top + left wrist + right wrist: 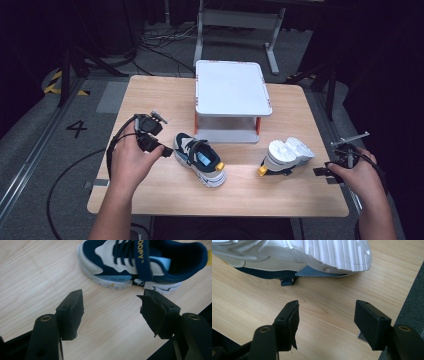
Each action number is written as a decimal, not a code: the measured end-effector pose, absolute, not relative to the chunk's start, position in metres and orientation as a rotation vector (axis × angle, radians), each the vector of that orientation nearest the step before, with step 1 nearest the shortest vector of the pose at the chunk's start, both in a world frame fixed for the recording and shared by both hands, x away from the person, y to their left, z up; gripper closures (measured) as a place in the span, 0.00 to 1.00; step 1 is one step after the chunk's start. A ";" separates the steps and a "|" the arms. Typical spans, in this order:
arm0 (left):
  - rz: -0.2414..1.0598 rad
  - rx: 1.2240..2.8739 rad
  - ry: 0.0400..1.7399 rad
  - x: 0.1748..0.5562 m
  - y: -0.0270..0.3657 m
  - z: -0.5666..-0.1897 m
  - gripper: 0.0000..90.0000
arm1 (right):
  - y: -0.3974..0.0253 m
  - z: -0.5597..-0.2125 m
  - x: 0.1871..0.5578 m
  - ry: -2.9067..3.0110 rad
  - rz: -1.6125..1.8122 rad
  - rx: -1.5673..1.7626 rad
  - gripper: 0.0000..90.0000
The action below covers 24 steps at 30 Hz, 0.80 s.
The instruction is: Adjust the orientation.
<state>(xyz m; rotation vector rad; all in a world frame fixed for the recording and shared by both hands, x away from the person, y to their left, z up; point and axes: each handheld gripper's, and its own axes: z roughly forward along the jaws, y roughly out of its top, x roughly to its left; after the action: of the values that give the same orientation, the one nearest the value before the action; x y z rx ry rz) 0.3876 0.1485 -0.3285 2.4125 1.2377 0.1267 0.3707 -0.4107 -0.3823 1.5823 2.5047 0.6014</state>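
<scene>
A light wood-grain table stands on grey carpet in a dim room, with black cables trailing over the floor, a metal rail running along the left side, yellow-and-black tape near it, and a large figure "4" marked on the floor. Beyond the table's far edge are the grey feet of a metal frame. On the far half of the table sits a small white shelf with a flat top on short orange-red legs.

The left gripper has its jaws spread wide with nothing between them, bare wood showing in the gap. Just ahead of those jaws lies the upright shoe, navy and white with dark laces, a pale blue lining and a navy strap bearing yellow letters that read "OOPY"; the start of the word is cut off at the frame's top edge. From above, this shoe rests sole-down just beside the jaws.

The right gripper is likewise wide open and empty. Directly ahead of its jaws lies the overturned shoe, its ribbed white sole facing up, a pale blue panel and a small navy loop showing at its lower edge. From above, this shoe lies between the two grippers, nearer the right one, by the table's edge.
</scene>
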 end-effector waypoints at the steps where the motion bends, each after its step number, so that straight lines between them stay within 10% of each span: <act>1: 0.117 2.416 1.228 0.389 0.144 -0.329 0.39 | -0.411 -0.382 0.370 2.501 0.604 1.582 0.42; 24: 0.027 2.432 1.239 0.432 0.073 -0.362 0.40 | -0.406 -0.395 0.370 2.516 0.604 1.559 0.40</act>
<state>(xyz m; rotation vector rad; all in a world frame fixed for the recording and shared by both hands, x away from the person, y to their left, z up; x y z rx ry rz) 0.4316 0.0732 -0.3619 2.4316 1.2388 0.0272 0.3703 -0.4058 -0.3951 1.5587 2.5161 0.6042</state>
